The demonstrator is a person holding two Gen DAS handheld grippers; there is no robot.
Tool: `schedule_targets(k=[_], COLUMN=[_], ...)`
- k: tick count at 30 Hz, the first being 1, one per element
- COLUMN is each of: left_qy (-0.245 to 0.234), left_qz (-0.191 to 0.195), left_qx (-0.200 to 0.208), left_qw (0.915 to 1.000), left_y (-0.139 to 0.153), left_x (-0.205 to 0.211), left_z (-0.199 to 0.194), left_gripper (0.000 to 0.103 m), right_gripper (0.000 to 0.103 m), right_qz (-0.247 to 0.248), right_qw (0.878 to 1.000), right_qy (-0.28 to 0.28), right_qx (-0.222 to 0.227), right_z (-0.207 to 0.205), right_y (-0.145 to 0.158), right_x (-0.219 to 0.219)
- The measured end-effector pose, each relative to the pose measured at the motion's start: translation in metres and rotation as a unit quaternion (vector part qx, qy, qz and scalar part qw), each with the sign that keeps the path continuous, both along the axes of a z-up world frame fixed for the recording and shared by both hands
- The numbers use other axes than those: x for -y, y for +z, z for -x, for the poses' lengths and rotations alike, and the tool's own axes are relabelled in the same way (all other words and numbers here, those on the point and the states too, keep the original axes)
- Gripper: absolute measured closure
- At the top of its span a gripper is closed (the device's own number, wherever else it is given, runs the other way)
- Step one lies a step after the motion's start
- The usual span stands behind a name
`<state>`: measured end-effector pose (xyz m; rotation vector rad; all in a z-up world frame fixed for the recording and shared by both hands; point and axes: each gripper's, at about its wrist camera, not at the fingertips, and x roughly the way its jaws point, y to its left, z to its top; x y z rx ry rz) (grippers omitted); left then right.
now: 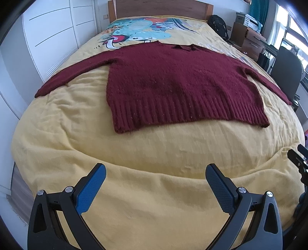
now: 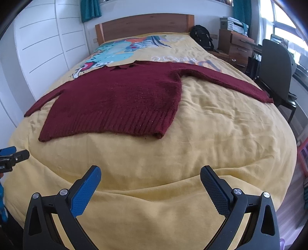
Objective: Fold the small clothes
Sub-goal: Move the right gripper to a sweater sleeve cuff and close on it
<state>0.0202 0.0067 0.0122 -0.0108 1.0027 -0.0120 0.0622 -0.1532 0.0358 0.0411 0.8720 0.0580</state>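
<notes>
Nearest the cameras, the left gripper and the right gripper both stand with jaws spread wide and nothing between the blue pads; each hangs above the bare foot end of the yellow bedspread, well short of the garment. The two tools sit side by side, the right one showing at the right edge of the left view.

Ahead of both lies the maroon sweater, spread flat, ribbed hem toward the tongs and collar away. Its body axis runs straight forward from the grippers; the sleeves lie crosswise, the left sleeve reaching out forward-left and the right sleeve forward-right.

The hem's left corner lies ahead of the left gripper, its right corner ahead of the right gripper, so each tool is probably best placed for its own side. No fold has yet been made.

Farthest off stands the wooden headboard.
</notes>
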Motion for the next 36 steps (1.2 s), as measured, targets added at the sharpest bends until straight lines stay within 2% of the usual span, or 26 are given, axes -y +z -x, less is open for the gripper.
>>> schedule_targets(k=[5,13,21,24,29,36], left_qy=[0.003,0.014,0.03,0.037,0.056,0.081], left_qz=[0.0,-0.004,-0.007,0.002,-0.007,-0.012], left_qx=[0.004,0.005,-0.016,-0.025,-0.034,-0.048], left_qw=[1.0,0.9999,0.9994,0.999,0.9979,0.9954], left_y=[0.013,0.024,0.023,0.02,0.017,0.012], left_x=[-0.005,-0.015,-0.022,-0.025,-0.027,-0.034], left_z=[-0.011,-0.03,-0.051,-0.059,-0.072,-0.087], left_gripper=[0.001,0.001,0.001,0.001,0.001,0.001], right_gripper=[0.0,0.0,0.0,0.0,0.0,0.0], right_qz=[-0.018,-0.02,-0.026,-0.029,-0.035,-0.057], right_qw=[1.0,0.999,0.995,0.992,0.987,0.971], right_qy=[-0.014,-0.048,-0.098,-0.12,-0.158,-0.231], right_qx=[-0.005,0.008,0.007,0.003,-0.006,-0.02], right_z=[-0.009,-0.038,-0.076,-0.092,-0.123,-0.169], right_y=[0.008,0.021,0.016,0.01,-0.003,-0.023], right_x=[0.011,0.045,0.102,0.127,0.171,0.248])
